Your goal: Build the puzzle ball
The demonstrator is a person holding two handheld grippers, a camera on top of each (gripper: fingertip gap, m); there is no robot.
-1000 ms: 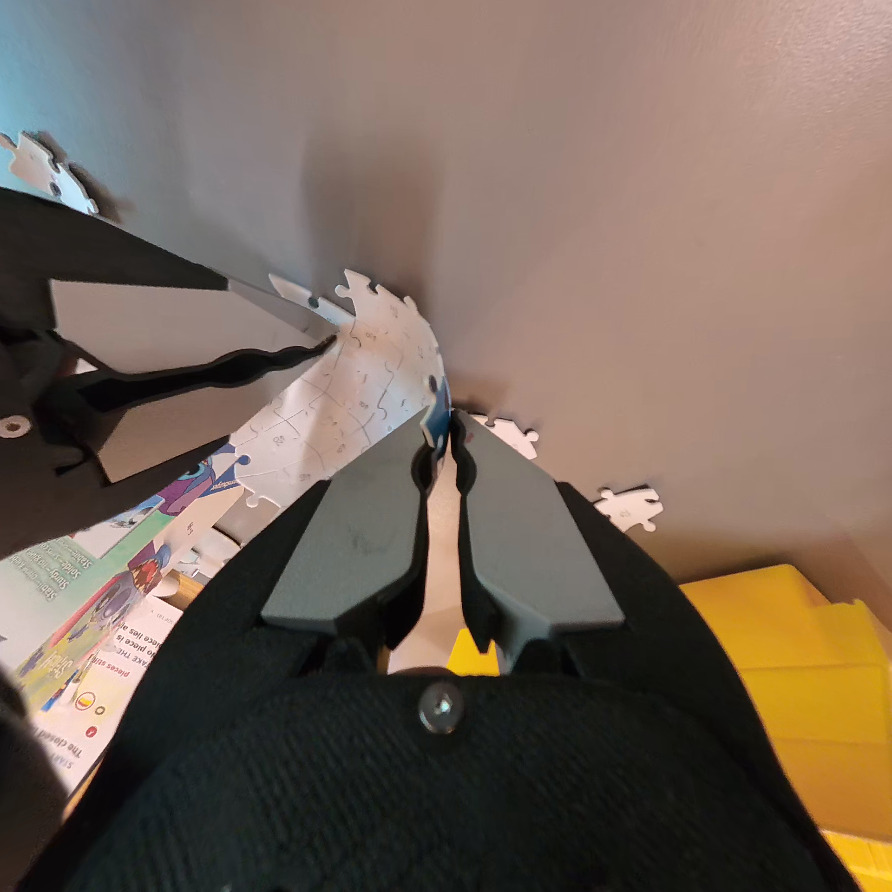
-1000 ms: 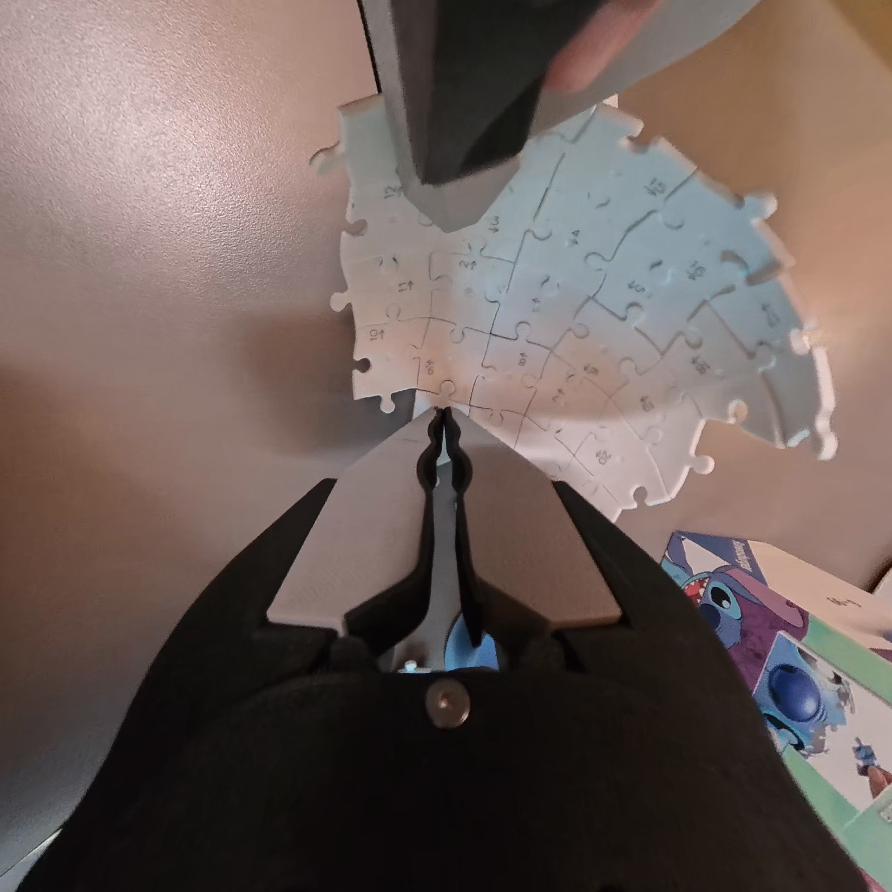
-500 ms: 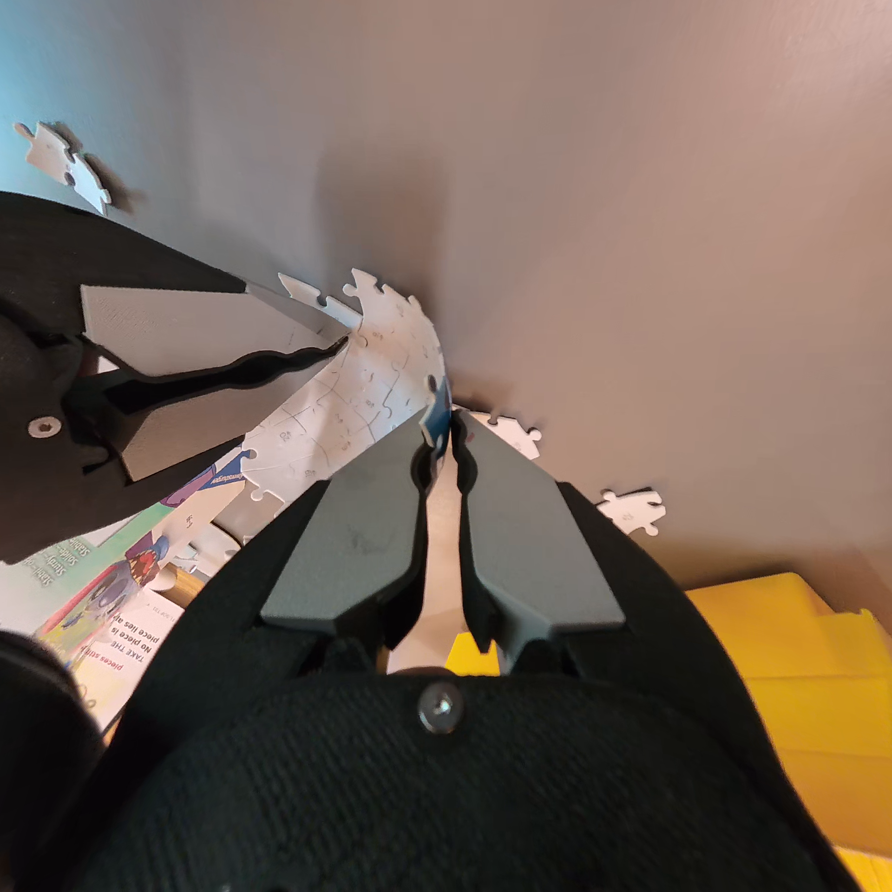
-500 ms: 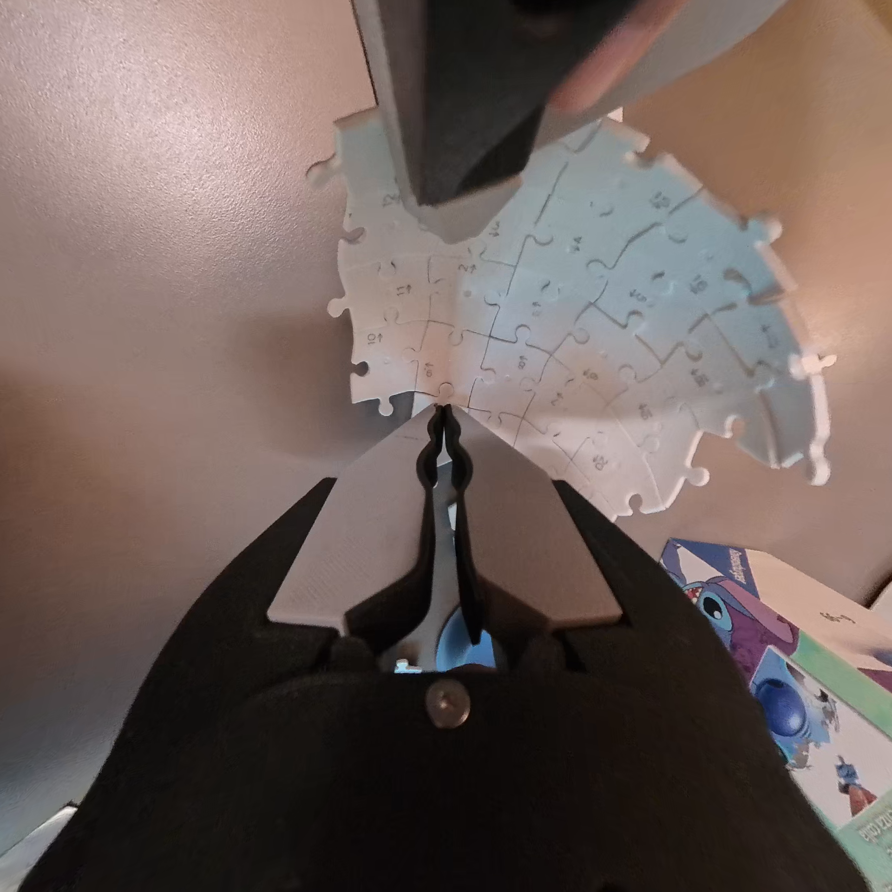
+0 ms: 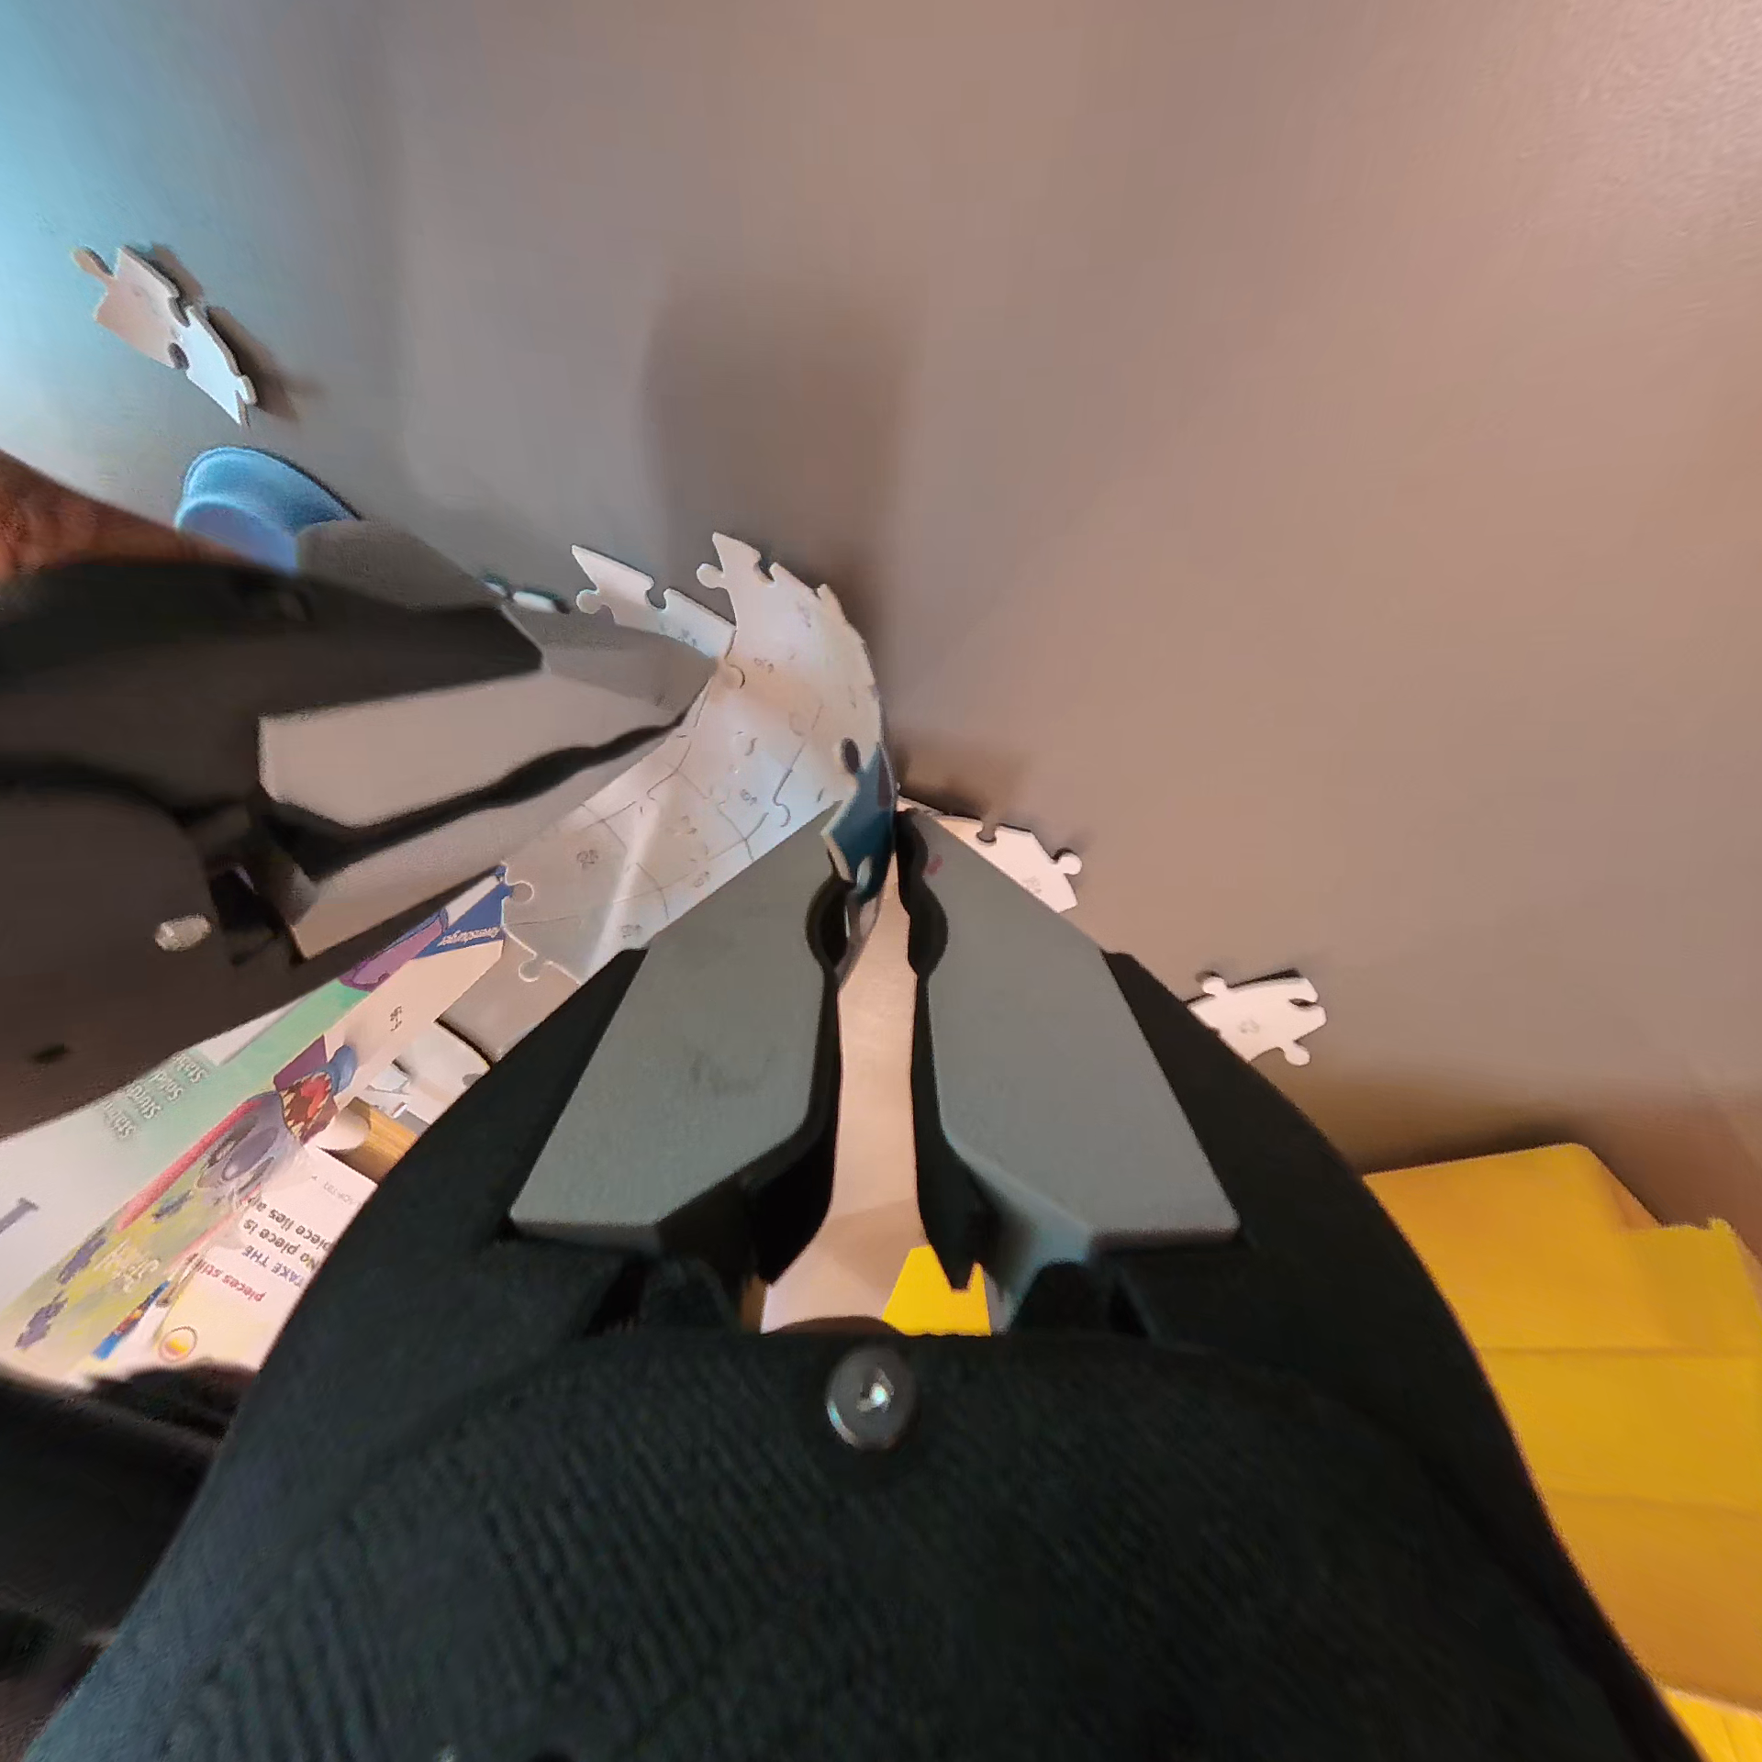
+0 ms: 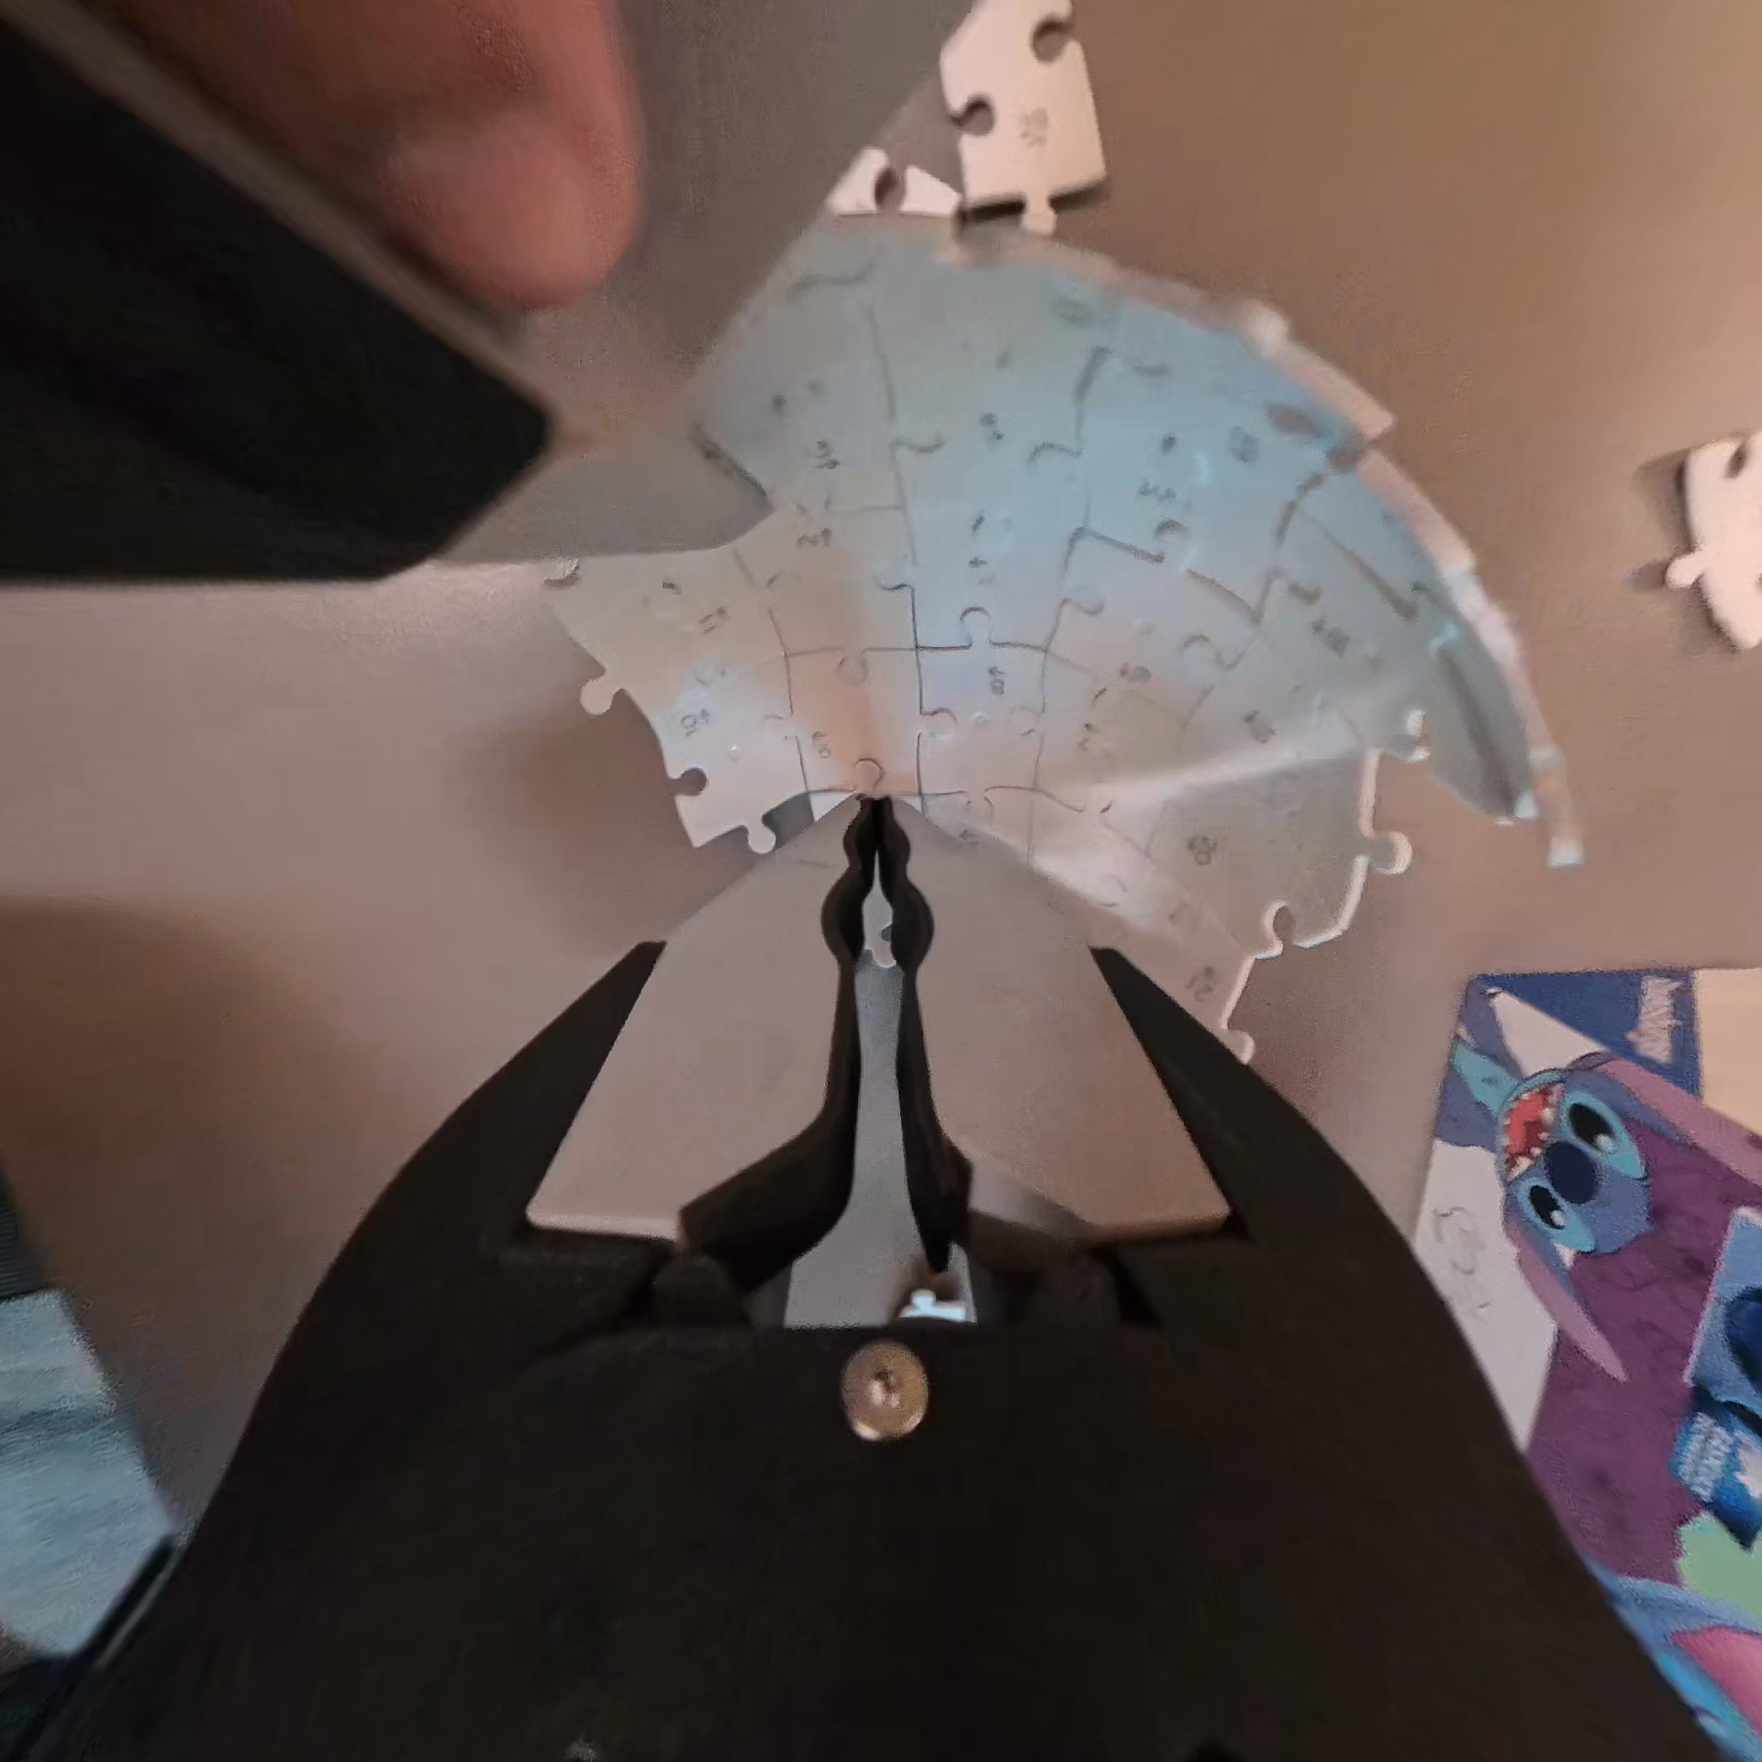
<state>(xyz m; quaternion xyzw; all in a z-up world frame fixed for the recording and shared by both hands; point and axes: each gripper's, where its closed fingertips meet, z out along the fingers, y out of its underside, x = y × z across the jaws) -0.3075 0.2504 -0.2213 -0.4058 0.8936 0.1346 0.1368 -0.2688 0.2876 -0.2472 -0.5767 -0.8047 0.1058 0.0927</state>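
Observation:
The partly built puzzle ball is a curved white shell of joined pieces, held off the table by both grippers. My right gripper is shut on the shell's near edge. My left gripper is shut on the opposite edge, where the shell's blue printed side shows. In the left wrist view the shell curves between my left gripper and the right gripper at the left. In the right wrist view a left gripper finger and a person's fingertip fill the upper left, blurred.
Loose white pieces lie on the grey table. A blue round part shows behind the right gripper. The printed puzzle box lies nearby. A yellow bin stands at the lower right. Tip to tip, the grippers are about 6 cm apart.
Both grippers keep their hold. The shell has turned with them: in the right wrist view the left gripper swung to the upper left and loose pieces came into sight. The right gripper has rolled.

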